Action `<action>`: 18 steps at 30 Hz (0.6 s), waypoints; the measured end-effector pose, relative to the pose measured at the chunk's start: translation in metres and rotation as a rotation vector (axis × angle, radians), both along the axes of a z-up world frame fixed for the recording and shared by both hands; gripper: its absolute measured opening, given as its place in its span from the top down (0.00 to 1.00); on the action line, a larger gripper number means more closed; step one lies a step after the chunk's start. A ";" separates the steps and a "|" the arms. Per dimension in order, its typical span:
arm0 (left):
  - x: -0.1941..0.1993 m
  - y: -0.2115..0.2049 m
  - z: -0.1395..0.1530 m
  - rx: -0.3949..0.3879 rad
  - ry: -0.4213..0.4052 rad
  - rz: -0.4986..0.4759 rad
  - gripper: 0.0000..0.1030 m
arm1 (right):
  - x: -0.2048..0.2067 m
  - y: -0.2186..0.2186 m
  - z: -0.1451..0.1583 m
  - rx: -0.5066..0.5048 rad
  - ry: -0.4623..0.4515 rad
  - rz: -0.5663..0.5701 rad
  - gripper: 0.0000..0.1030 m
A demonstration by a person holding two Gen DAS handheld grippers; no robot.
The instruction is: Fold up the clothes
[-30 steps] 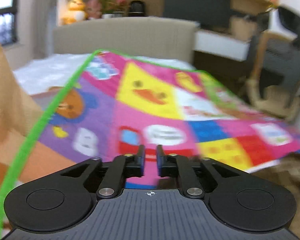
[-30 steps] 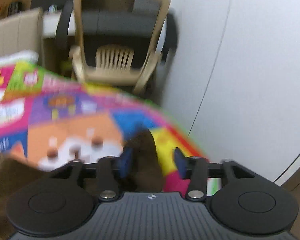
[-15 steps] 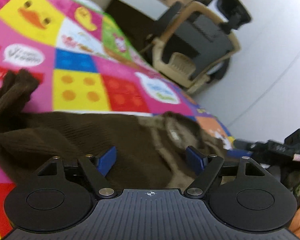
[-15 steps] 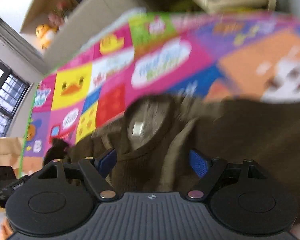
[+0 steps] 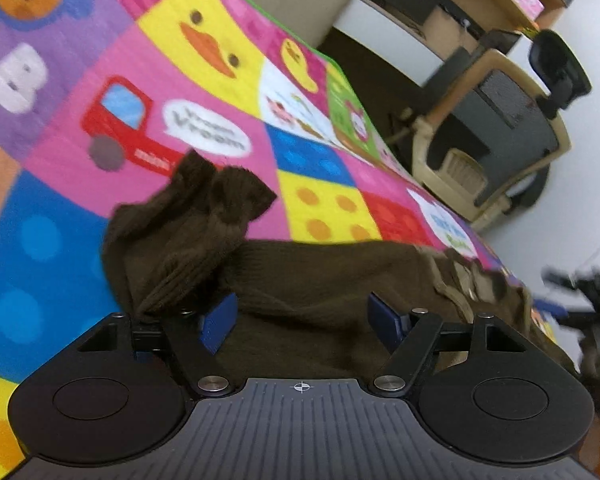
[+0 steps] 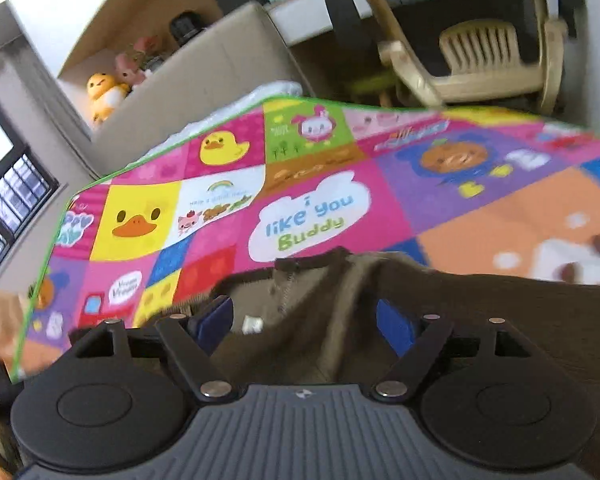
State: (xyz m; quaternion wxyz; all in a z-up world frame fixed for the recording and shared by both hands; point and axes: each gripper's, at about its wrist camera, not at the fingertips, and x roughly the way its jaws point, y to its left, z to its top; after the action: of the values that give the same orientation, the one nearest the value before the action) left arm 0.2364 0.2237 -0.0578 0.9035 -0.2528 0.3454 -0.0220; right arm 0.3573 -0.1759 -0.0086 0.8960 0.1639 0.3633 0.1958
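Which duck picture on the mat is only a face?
The yellow square with just eyes and orange bill; the other duck, on pink, shows a whole body.

Brown ribbed knit sweater (image 5: 308, 288), smooth printed mat (image 5: 148, 80), matt black plastic tool (image 5: 302, 316)

Occlusions and blur, both wrist views

Brown sweater (image 5: 320, 280): near part hidden under left gripper (image 5: 302, 320) housing. Right gripper (image 5: 584, 296) motion-blurred at frame edge, fingers indistinguishable. Sweater label (image 6: 253, 325) too small to read. Play mat (image 6: 320, 184) cut off at right.
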 end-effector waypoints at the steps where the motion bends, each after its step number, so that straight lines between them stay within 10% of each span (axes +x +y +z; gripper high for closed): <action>1: -0.001 0.003 0.002 0.030 -0.004 0.030 0.22 | -0.009 -0.007 0.005 -0.021 -0.038 -0.012 0.22; 7: -0.027 0.000 0.026 0.079 -0.046 0.058 0.10 | -0.105 -0.057 0.034 -0.267 -0.233 -0.075 0.16; 18: -0.126 -0.142 0.081 0.348 -0.231 -0.412 0.05 | -0.281 -0.041 0.015 -0.518 -0.335 0.186 0.08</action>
State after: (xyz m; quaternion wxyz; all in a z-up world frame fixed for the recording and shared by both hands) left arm 0.1100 0.0817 0.0234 0.9431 -0.0143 0.2830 -0.1738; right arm 0.0763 -0.2170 0.0061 0.9335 -0.1382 0.2620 0.2019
